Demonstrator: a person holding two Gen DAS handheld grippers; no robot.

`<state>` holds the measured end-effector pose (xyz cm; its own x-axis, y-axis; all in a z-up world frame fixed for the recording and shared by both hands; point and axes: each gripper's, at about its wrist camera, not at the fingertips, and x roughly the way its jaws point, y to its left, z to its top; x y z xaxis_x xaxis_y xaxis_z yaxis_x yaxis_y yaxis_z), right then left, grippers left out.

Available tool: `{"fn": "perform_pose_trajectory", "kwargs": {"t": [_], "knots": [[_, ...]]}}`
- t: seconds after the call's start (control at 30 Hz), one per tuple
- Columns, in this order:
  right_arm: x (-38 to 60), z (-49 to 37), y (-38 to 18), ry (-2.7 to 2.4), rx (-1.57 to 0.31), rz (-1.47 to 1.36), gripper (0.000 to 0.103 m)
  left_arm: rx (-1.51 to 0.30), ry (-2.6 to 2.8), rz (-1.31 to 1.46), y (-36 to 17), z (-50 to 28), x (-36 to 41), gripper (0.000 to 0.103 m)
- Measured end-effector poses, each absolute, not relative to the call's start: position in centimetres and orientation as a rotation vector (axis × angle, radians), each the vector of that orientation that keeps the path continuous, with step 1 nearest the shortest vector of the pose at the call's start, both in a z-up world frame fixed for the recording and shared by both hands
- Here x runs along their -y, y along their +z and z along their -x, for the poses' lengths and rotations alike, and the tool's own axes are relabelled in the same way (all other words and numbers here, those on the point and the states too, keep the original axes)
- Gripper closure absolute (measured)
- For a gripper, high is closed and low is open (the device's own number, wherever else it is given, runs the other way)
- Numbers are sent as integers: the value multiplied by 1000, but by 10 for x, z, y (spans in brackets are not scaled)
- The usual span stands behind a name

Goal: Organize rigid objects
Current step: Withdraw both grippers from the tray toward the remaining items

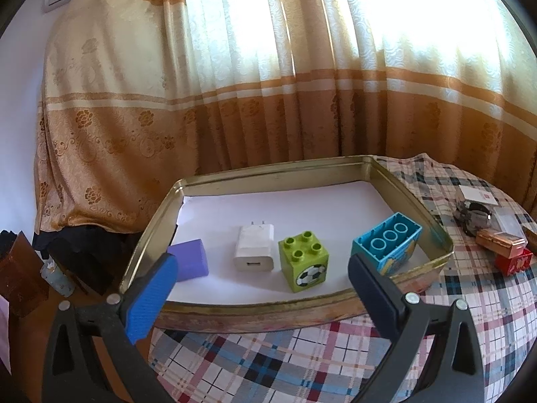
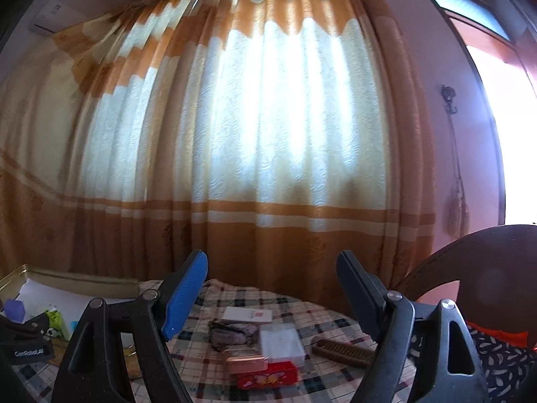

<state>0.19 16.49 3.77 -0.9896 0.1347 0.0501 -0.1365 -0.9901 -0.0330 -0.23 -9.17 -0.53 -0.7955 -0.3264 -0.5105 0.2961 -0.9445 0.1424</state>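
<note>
The left hand-held gripper hangs just short of the near rim of a shallow metal tray on the desk, its two fingers spread wide apart with nothing between them. Straight ahead of it, inside the tray on a white paper liner, stands a green block with a football printed on its side, studs up; just to that block's left lies a white charger with its prongs pointing away from the gripper. Beyond the tip of the blue-padded finger sits a purple block close to the tray's left wall, and right behind the tip of the black finger a blue block lies tipped with its hollow underside showing, near the tray's right wall. The right hand-held gripper is held higher over the checked cloth, its fingers likewise standing well apart and gripping nothing. Below and ahead of it, between the fingers as seen from the right wrist, a cluster lies on the desk: a red box nearest, a copper-coloured case resting on it, a clear plastic box just beyond, a grey crumpled thing to the left of that, and a white card farthest off. A brown comb lies toward the black finger's side. Far off to this gripper's left the tray's corner shows again.
</note>
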Motion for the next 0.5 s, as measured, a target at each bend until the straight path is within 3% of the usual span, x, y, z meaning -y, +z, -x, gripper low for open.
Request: {"fn": "perform_pose_trajectory", "kwargs": {"t": [0.4,0.5], "knots": [[-212,-1,46,2879,-87,-87,22,112,-2708,-797,-6,5,82,1],[-221,1,46,2804,3,-52,22,105,-2732,-805,-6,5,76,1]]}}
